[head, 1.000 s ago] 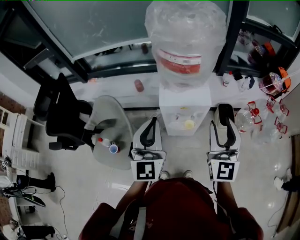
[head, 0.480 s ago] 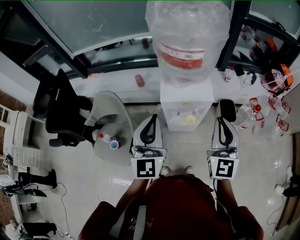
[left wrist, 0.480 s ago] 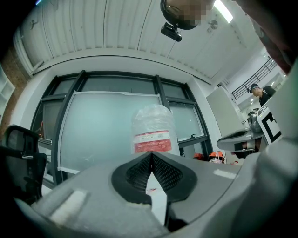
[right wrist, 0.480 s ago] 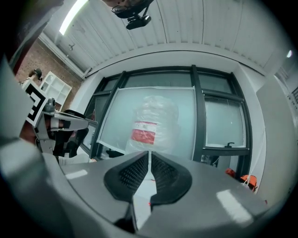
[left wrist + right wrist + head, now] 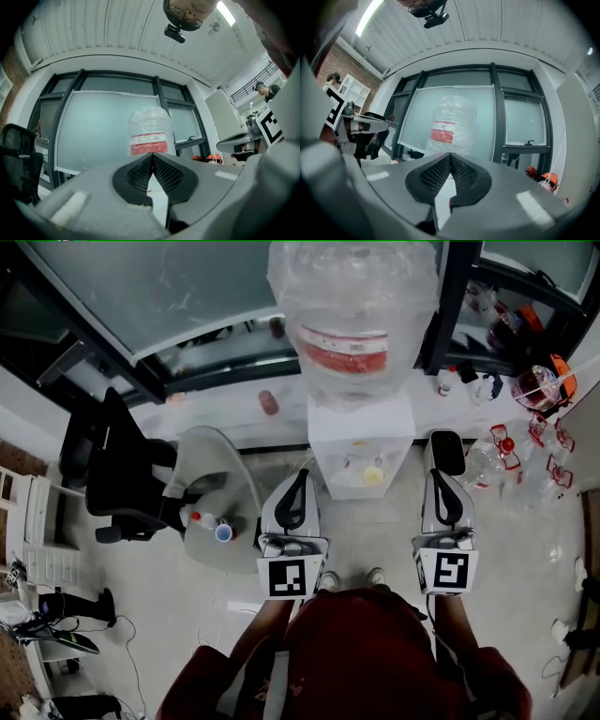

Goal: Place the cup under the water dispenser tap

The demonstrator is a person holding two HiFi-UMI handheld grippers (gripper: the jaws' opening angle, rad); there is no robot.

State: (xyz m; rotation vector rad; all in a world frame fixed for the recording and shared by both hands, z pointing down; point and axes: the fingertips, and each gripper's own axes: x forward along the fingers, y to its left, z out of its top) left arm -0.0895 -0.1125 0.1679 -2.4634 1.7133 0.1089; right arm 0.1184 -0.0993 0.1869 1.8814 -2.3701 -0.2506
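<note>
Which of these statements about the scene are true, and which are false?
1. The big bottle on the water dispenser bears a red label. True.
2. The left gripper holds a cup. False: its jaws are together with nothing between them.
3. A black chair stands beside the round table. True.
4. The round table is bare. False: small things stand on it, among them a red-capped bottle.

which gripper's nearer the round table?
Left. The left gripper sits just right of the table in the head view; right gripper is farther right, past the dispenser.
</note>
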